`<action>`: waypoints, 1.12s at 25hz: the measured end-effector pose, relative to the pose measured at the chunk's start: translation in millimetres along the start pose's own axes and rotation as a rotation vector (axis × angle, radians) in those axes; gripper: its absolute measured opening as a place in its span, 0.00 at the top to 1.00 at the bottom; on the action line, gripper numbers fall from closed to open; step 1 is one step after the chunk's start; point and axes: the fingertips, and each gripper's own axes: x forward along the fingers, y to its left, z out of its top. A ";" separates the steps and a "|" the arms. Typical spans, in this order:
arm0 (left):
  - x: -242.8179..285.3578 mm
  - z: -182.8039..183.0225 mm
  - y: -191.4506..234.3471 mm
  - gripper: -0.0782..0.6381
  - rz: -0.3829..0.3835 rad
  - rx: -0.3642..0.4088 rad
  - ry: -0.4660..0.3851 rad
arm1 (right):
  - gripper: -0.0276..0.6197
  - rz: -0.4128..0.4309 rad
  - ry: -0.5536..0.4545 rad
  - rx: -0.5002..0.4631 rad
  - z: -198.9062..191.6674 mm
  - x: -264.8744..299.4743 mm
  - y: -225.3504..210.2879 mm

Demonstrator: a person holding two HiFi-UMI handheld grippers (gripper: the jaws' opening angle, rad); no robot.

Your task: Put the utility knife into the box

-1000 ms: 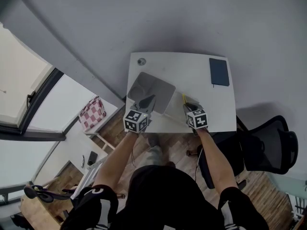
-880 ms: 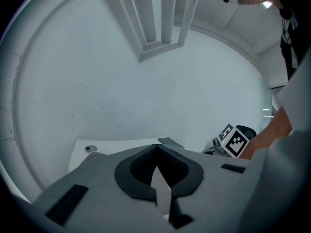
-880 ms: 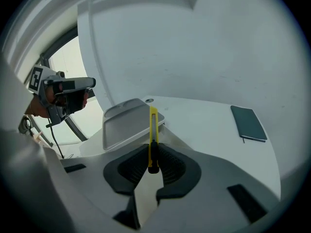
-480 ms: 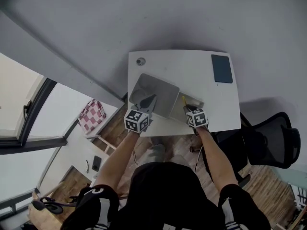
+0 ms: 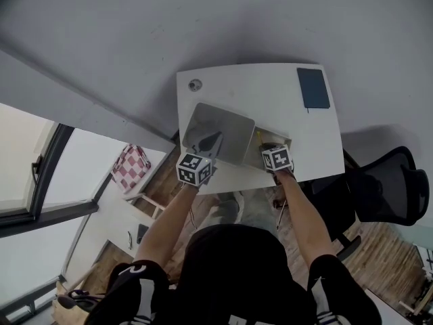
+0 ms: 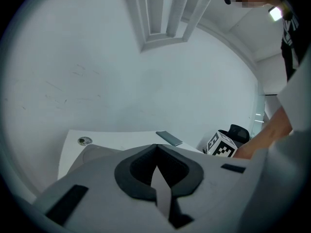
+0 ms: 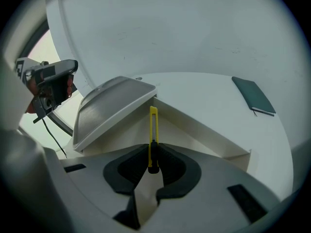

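Knife [image 7: 153, 130] | clamped in right tool [image 7: 153, 152], pointing into box [image 7: 204, 135] | left tool [image 6: 156, 147] apparently pinching lid [image 7: 114, 108]

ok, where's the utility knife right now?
Right gripper view, centre: the yellow utility knife is clamped in the right tool, tip aimed into the open white box, just right of the raised grey lid.

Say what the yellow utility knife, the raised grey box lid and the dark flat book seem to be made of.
Yellow utility knife: probably plastic, from its even bright colour and slim body. Raised grey box lid: likely matte plastic, smooth and dull with rounded corners; coated card is possible. Dark flat book: matte cover, perhaps card or leatherette; too small to tell.
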 end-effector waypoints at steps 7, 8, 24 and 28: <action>3.8 -2.5 2.0 0.86 -0.007 0.003 0.009 | 0.84 -0.001 0.062 -0.001 -8.1 14.0 -0.3; 3.9 -2.2 3.3 0.86 -0.005 0.002 0.008 | 0.84 -0.001 0.069 0.000 -8.8 15.5 -0.3; -6.8 3.1 11.5 0.86 0.032 -0.008 -0.015 | 0.78 0.025 0.052 0.037 -2.8 11.5 -0.8; -6.4 9.6 9.6 0.86 0.043 -0.021 -0.027 | 0.78 0.024 -0.017 0.055 10.7 -7.8 -5.0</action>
